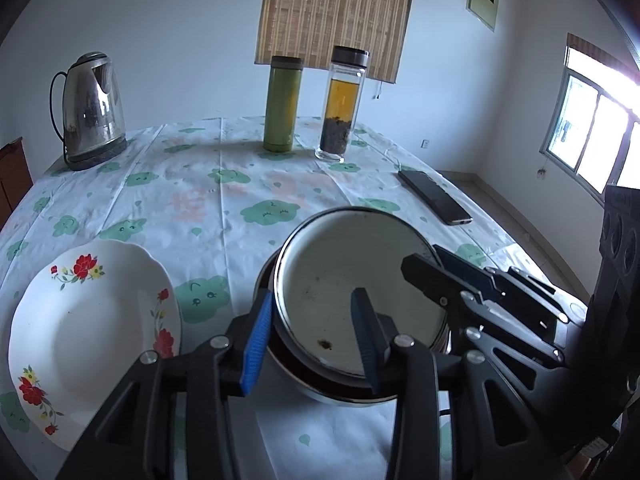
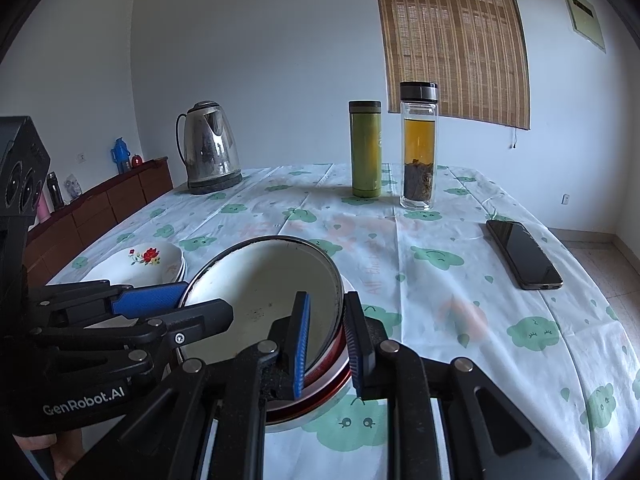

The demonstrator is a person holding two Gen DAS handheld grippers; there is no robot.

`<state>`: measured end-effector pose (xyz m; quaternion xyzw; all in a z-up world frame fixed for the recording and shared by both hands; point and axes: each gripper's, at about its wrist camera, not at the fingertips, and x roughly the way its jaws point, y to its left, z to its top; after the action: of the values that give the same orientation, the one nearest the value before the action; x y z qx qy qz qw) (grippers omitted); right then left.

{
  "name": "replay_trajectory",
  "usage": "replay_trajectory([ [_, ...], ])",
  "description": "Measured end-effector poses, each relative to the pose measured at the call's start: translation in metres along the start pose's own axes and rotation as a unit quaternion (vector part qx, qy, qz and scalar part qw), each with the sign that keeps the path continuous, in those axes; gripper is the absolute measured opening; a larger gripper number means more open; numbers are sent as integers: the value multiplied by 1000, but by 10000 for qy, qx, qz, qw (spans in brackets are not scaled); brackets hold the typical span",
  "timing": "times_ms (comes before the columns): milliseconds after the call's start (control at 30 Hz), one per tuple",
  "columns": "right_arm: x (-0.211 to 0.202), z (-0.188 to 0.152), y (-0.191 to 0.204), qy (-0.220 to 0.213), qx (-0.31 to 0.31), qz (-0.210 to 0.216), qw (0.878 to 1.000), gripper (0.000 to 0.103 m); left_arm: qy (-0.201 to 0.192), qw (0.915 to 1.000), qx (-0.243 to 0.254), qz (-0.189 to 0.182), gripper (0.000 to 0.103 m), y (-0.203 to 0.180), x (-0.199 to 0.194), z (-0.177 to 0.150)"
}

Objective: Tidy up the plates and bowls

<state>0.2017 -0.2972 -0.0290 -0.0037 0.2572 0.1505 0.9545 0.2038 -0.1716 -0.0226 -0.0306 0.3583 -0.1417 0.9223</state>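
Observation:
A white enamel bowl (image 1: 352, 276) (image 2: 264, 292) with a dark rim rests tilted inside a red-lined bowl (image 1: 308, 380) (image 2: 330, 372) near the table's front edge. My left gripper (image 1: 314, 294) (image 2: 206, 298) straddles the white bowl's left rim, one blue pad outside and one inside. Its pads stand apart from the wall, so it is open. My right gripper (image 2: 327, 296) (image 1: 422, 258) is shut on the white bowl's right rim. A white plate with red flowers (image 1: 92, 320) (image 2: 152, 258) lies to the left; in the right wrist view it tops a small stack.
At the back of the clothed table (image 1: 200, 200) stand a steel kettle (image 1: 92, 108) (image 2: 210, 144), a green flask (image 1: 282, 104) (image 2: 365, 148) and a glass tea bottle (image 1: 342, 108) (image 2: 418, 148). A phone (image 1: 434, 196) (image 2: 522, 254) lies right. A wooden sideboard (image 2: 100, 208) lines the left wall.

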Motion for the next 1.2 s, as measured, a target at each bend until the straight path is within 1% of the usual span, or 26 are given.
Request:
replay_trajectory([
  [133,0,0,1,-3,-4,13,10000,21,-15,10000,-19,-60,41,1,-2,-1],
  [267,0,0,3,1,-51,2,10000,21,-73,9999,-45,-103,41,3,-6,-1],
  [333,-1,0,4,-40,-74,-2,10000,21,-154,9998,-46,-129,45,4,-9,0],
  [400,-3,1,5,-121,-112,-11,9999,22,-256,9995,-52,-157,46,4,-15,1],
  [467,-6,2,6,-215,-166,-46,9996,26,-335,9993,-53,-157,49,5,-19,1],
  [500,-6,2,7,-232,-182,-44,9996,29,-344,9993,-58,-142,53,6,-20,1],
  [533,-6,2,7,-227,-185,-53,9996,30,-335,9993,-73,-133,55,8,-20,2],
  [600,-5,2,5,-225,-157,-124,9995,34,-271,9995,-111,-136,55,10,-17,1],
  [700,-5,2,-2,-224,13,-129,9997,34,-156,9998,-107,-106,55,10,-13,-2],
  [867,-3,2,-6,-180,76,-221,9996,34,-46,9999,-65,-133,55,7,-9,-6],
  [933,-2,1,-9,-125,152,-164,9997,34,46,9998,-116,-147,55,9,-6,-7],
  [1067,2,-1,-16,21,363,-38,9993,34,223,9985,-347,-357,56,16,-1,-9],
  [1133,5,-3,-18,136,422,17,9990,34,271,9982,-368,-390,59,16,1,-10],
  [1200,9,-5,-19,261,489,91,9984,34,329,9981,-344,-399,60,14,4,-11],
])
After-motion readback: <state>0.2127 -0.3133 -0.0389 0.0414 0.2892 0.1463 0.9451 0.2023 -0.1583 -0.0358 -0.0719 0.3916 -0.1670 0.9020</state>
